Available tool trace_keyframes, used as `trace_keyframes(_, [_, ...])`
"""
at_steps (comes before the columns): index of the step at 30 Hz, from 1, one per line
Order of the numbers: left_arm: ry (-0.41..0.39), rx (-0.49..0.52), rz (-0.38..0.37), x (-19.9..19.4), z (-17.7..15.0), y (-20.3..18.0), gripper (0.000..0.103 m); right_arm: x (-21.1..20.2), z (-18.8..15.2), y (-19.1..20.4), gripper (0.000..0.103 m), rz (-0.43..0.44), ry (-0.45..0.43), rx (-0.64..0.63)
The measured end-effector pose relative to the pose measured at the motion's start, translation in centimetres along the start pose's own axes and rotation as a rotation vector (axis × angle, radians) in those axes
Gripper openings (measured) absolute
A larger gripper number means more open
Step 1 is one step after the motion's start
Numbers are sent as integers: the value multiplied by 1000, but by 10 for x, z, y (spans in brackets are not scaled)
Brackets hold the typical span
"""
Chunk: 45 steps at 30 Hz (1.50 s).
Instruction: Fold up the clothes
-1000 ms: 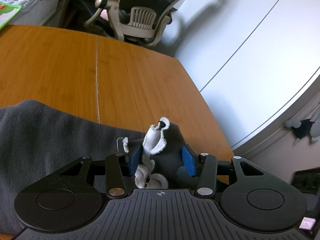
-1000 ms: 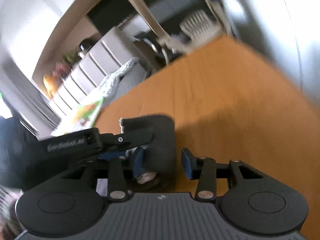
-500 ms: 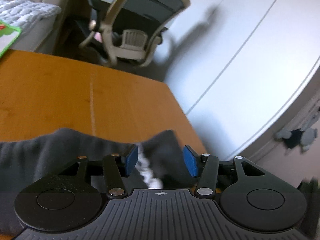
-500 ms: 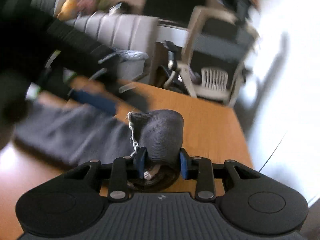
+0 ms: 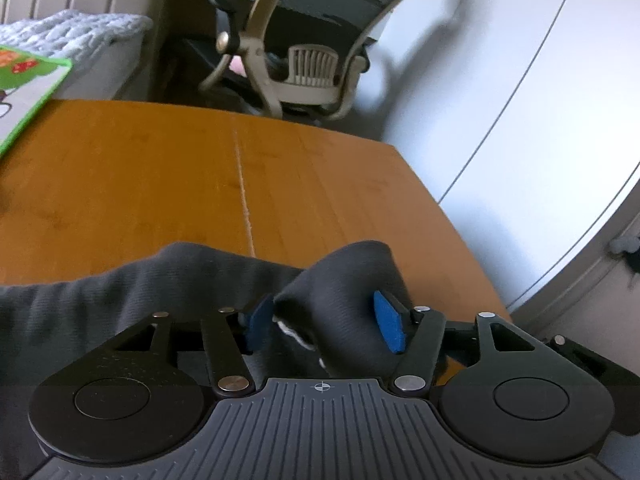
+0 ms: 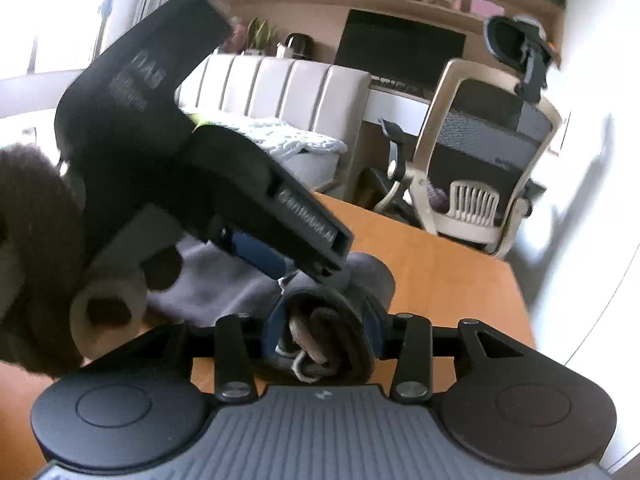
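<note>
A dark grey garment (image 5: 132,300) lies on the wooden table (image 5: 160,168), bunched at its right end, where a white drawstring shows. My left gripper (image 5: 324,320) has its blue pads on either side of a raised fold of the garment, with a gap on the right side. My right gripper (image 6: 324,324) is shut on a thick roll of the same garment (image 6: 332,336) with a white cord in it. The left gripper's body (image 6: 192,184) sits just left of and above it in the right wrist view.
An office chair (image 5: 304,48) stands beyond the table's far edge. A green printed sheet (image 5: 28,92) lies at the far left. A white wall or wardrobe (image 5: 520,80) is to the right of the table's edge. A sofa with a knitted blanket (image 6: 288,140) stands behind.
My right gripper has closed on the garment's bunched end and swung round beside the left gripper. The garment end has risen and folded up between the left fingers, hiding most of the white drawstring.
</note>
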<state>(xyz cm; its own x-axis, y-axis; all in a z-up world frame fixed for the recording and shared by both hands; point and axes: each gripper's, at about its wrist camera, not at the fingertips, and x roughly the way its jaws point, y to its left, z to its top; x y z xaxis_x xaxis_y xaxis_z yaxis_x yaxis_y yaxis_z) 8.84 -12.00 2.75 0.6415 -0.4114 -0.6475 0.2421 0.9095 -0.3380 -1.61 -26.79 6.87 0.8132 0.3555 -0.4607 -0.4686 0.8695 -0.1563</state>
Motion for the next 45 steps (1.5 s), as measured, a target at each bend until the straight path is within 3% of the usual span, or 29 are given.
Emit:
trace_keyframes(2, [1, 14, 6, 3, 1, -1, 66, 14, -3, -4, 43, 34, 45, 40])
trace_keyframes(5, [-9, 34, 19, 4, 1, -2, 69, 9, -6, -16, 44, 68, 43, 116])
trace_keyframes(13, [-12, 33, 23, 13, 9, 1, 70, 37, -22, -85, 58, 231, 63, 671])
trace_keyframes(16, [-17, 32, 37, 13, 9, 3, 70, 48, -29, -85, 68, 236, 84, 707])
trace_keyframes(19, [-15, 26, 42, 13, 9, 6, 71, 51, -35, -78, 64, 255, 112, 730])
trace_keyframes(20, [-15, 23, 42, 12, 9, 7, 71, 53, -35, -78, 60, 263, 113, 730])
trace_keyframes(22, [-16, 11, 28, 9, 9, 9, 73, 50, -31, -77, 40, 266, 110, 702])
trace_keyframes(25, [-36, 1, 10, -2, 12, 9, 72, 36, -23, -78, 33, 251, 112, 644])
trace_keyframes(29, [-72, 3, -15, -14, 19, 2, 72, 15, -3, -67, 33, 126, 97, 431])
trace_keyframes(32, [-77, 25, -29, -16, 20, -8, 72, 24, 4, -41, 36, 34, 142, 248])
trace_keyframes(37, [-54, 63, 31, -2, 16, -11, 74, 29, 7, 9, 40, -72, 107, -47])
trace_keyframes(39, [-52, 79, 81, 1, 14, -5, 75, 28, 5, 14, 45, -65, 85, -84])
trace_keyframes(42, [-32, 78, 157, 6, 9, 9, 75, 23, 4, 4, 50, -27, 63, -40])
trace_keyframes(43, [-22, 70, 174, 8, 7, 15, 68, 21, 5, -1, 51, -14, 51, -3])
trace_keyframes(45, [-12, 61, 190, 11, 4, 22, 65, 18, 7, -9, 52, 5, 24, 65])
